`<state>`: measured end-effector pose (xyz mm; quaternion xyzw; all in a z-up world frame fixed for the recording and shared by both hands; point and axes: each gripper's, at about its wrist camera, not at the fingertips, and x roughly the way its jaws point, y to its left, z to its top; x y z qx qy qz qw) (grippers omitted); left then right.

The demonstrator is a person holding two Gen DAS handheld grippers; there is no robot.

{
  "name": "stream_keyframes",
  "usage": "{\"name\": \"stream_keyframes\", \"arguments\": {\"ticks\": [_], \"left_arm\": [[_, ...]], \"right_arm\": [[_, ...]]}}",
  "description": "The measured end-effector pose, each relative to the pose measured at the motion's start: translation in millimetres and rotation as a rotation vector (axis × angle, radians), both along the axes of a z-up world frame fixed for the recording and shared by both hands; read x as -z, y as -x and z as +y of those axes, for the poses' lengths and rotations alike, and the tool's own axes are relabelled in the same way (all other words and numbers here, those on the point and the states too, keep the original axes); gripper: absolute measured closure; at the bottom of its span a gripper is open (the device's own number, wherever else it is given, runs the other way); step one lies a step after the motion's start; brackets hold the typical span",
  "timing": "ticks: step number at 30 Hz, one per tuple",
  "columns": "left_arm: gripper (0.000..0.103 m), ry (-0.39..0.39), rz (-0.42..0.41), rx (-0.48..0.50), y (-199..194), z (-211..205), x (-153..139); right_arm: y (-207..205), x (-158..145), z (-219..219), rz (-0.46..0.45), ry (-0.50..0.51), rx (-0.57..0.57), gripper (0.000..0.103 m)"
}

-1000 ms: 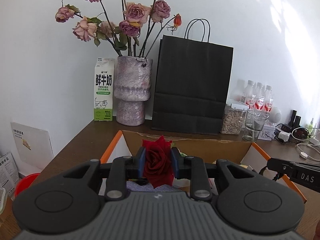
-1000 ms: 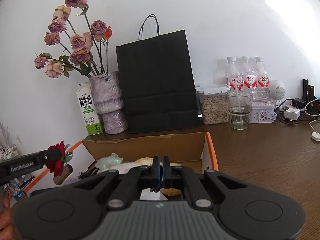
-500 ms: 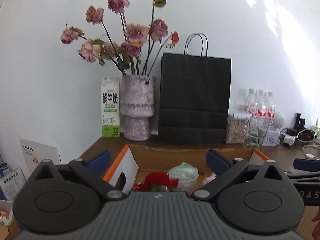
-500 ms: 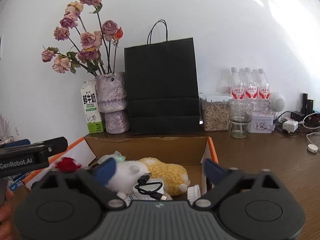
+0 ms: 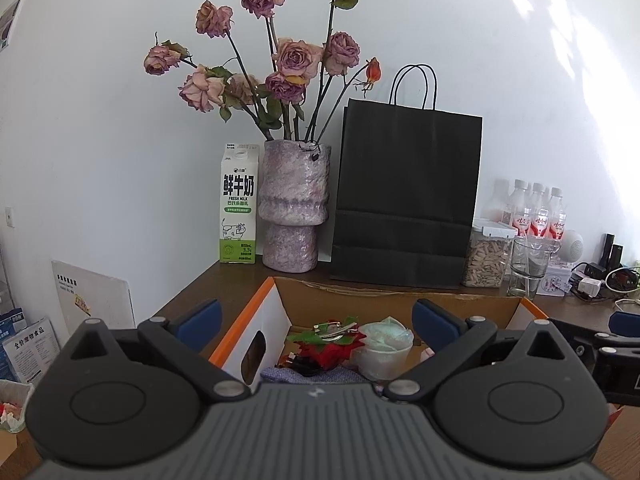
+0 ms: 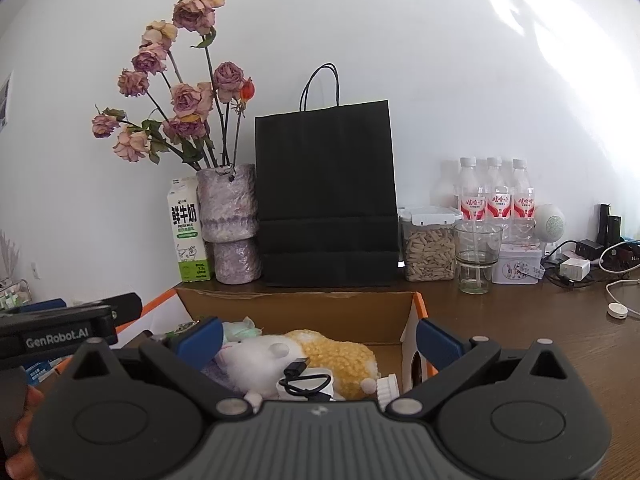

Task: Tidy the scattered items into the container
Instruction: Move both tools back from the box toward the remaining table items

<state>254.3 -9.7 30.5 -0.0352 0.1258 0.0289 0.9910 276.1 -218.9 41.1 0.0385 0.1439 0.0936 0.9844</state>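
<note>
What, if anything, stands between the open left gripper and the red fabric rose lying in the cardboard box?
Nothing visible does. The left gripper is open with nothing between its jaws, and the red fabric rose lies just below and ahead of it inside the cardboard box, beside a pale green lidded cup.

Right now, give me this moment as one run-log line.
left gripper: open, empty | right gripper: open, empty | red rose: in cardboard box | black cable: in box, on plush toy
</note>
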Motion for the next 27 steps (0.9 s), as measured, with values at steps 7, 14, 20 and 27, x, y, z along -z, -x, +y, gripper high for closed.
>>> {"name": "stream_keyframes", "arguments": {"ticks": [7,14,20,27], "left_arm": [[0.000,-0.003,0.001,-0.002,1.1,-1.6,0.6],[0.000,-0.005,-0.003,-0.001,3.0,-2.7,1.1],[0.000,-0.005,-0.004,-0.006,3.8,-1.7,1.1],[0.000,-0.011,-0.011,-0.005,8.9,-3.3,-0.6]], "right_arm": [[2.5,-1.2,-0.2,-0.005,0.001,0.001,0.000],[5.8,-2.1,-0.2,-0.011,0.004,0.001,0.000],[6.2,-2.1,-0.4,-0.010,0.004,0.004,0.000],[9.2,-3.1,-0.5,-0.014,0.009,-0.001,0.000]]}}
